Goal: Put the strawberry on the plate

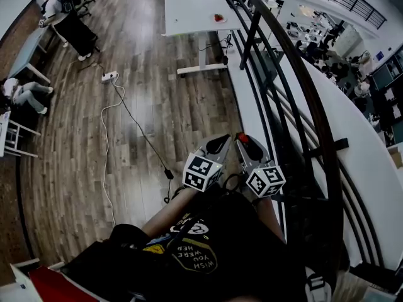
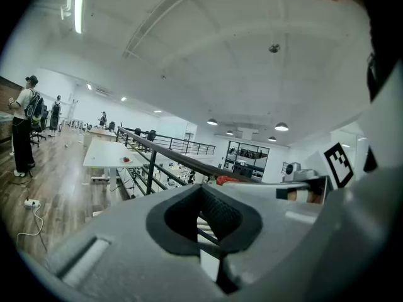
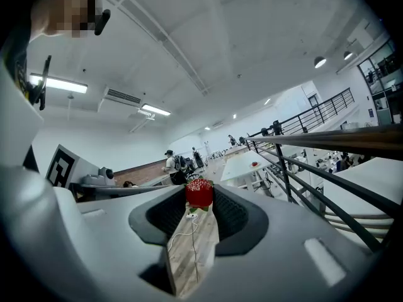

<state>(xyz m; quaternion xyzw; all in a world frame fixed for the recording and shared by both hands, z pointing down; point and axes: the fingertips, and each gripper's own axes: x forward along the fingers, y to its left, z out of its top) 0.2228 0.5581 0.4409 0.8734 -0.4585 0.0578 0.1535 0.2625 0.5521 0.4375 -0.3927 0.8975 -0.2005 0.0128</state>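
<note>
A red strawberry [image 3: 199,192] sits between the tips of my right gripper [image 3: 199,197], which is shut on it; in the head view the strawberry [image 1: 242,137] shows at the tip of that gripper [image 1: 245,145]. Beside it, my left gripper [image 1: 218,146] is held level and carries nothing; in its own view the left gripper [image 2: 203,189] has its jaws together. Far ahead stands a white table [image 1: 192,5] with a small plate [image 1: 218,18] bearing something red. That plate is tiny in the left gripper view [image 2: 126,160] and the right gripper view [image 3: 254,165].
A black railing [image 1: 296,93] runs along the right, with a lower floor beyond it. A power strip [image 1: 109,77] and its cable [image 1: 135,128] lie on the wooden floor. People and chairs [image 1: 69,17] are at the far left. A person's dark clothing fills the bottom.
</note>
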